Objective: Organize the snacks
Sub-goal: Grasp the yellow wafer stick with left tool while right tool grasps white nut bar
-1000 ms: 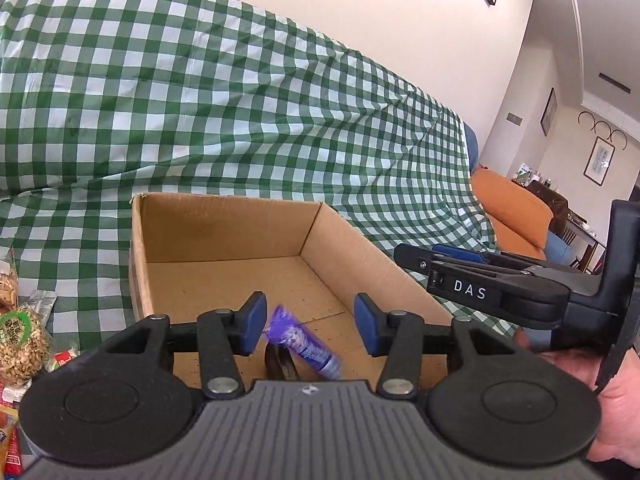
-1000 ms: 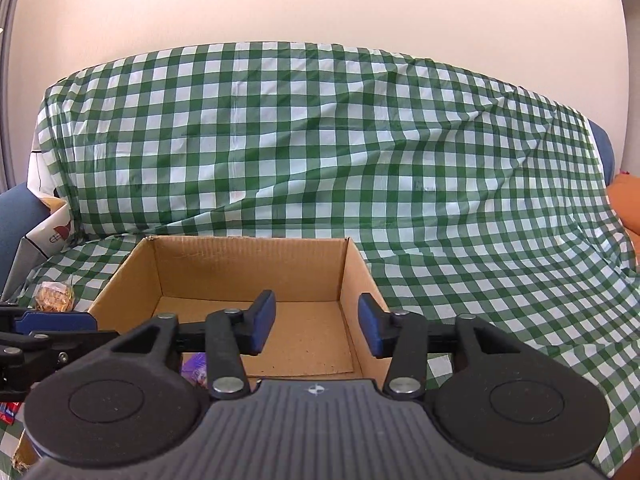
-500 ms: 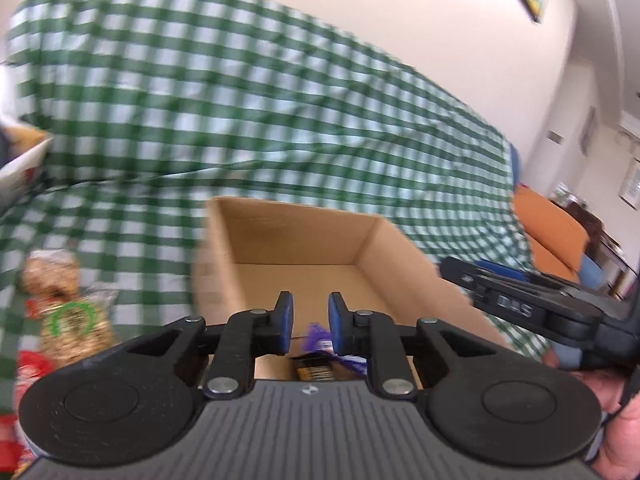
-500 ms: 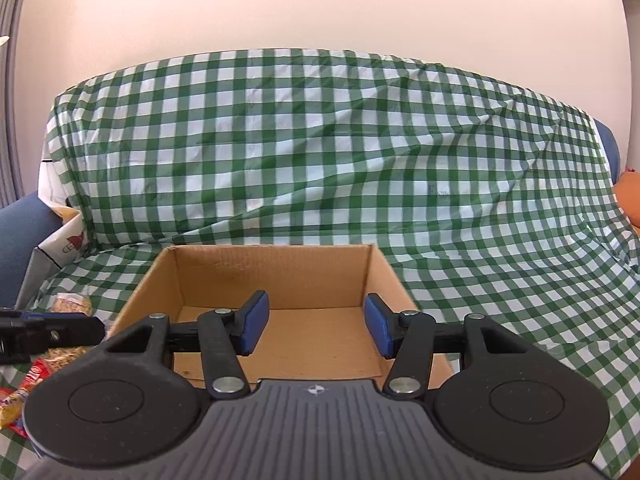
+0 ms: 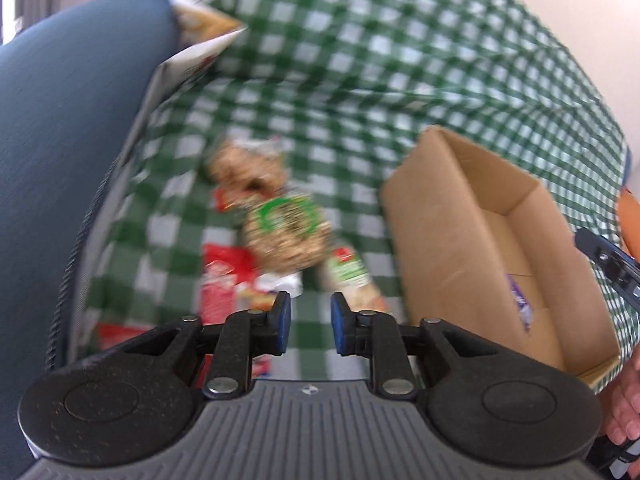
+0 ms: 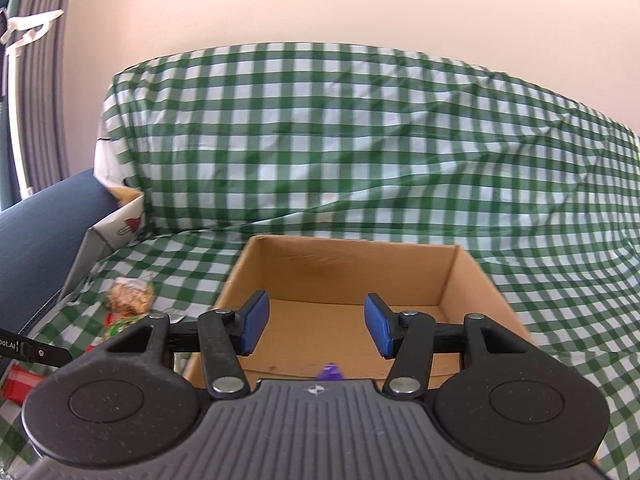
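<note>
Softly blurred in the left wrist view, a heap of crinkly snack packets [image 5: 280, 232] is lying on the green-and-white checked cloth [image 5: 360, 80], which is draping in loose folds over the seat and backrest. Among them, a clear pouch with a green ring label [image 5: 286, 220] is showing grainy beige contents, a second nut-filled bag [image 5: 248, 166] is sitting just beyond it, and glossy red wrappers [image 5: 218, 280] are spreading at the near left. The left gripper [image 5: 311, 330] is hovering over the near edge of this heap, its blue-padded fingers [image 5: 283, 328] standing a small gap apart and holding nothing. To its right, the plain brown cardboard box [image 5: 436, 220], rectangular and open-topped with matte corrugated walls, is resting on the cloth; a purple wrapper [image 5: 520, 304] is lying on its floor. A smooth navy armrest [image 5: 60, 140] is filling the far left.

Meanwhile the right gripper [image 6: 316, 330] is pointing into the box from its near side, its fingers spread wide and empty, with a tip of the purple wrapper showing just below them.
</note>
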Demonstrator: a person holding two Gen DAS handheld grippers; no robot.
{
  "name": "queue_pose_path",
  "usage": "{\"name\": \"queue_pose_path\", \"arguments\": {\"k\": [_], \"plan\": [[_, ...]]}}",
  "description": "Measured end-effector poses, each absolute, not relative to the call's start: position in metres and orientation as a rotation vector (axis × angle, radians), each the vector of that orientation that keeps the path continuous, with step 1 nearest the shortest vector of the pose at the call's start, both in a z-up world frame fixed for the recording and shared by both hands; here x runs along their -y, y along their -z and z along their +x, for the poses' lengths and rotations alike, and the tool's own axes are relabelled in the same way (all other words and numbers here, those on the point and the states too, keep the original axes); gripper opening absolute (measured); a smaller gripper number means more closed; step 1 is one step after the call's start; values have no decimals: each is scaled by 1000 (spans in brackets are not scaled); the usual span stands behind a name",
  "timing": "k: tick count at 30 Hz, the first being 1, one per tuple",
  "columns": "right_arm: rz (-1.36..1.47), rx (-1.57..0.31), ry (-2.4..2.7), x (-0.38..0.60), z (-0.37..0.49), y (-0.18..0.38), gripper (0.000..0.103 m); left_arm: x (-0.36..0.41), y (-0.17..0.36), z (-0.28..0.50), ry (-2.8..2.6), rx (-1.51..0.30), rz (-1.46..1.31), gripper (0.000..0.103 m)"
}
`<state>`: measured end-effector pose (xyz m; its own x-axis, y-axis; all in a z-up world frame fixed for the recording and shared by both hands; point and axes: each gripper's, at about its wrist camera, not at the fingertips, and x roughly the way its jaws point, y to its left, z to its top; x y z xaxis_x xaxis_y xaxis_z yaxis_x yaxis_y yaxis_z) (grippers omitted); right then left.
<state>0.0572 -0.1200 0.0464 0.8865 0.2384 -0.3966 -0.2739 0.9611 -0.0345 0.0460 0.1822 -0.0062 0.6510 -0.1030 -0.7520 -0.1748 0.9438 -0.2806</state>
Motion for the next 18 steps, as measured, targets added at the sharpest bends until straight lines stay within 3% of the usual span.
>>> {"name": "queue_pose_path", "arguments": {"k": [2, 14, 16, 18], "plan": [[-97, -405, -281, 112, 55, -45, 55, -193, 13, 45, -74, -912, -352, 36], [-129, -421, -329, 80, 50, -37, 55, -197, 42, 54, -118, -1081, -345, 36], [-123, -426, -334, 75, 50, -35, 55, -198, 43, 55, -115, -1086, -347, 33], [-118, -432, -344, 69, 49, -33, 55, -197, 44, 55, -107, -1092, -346, 23]]}}
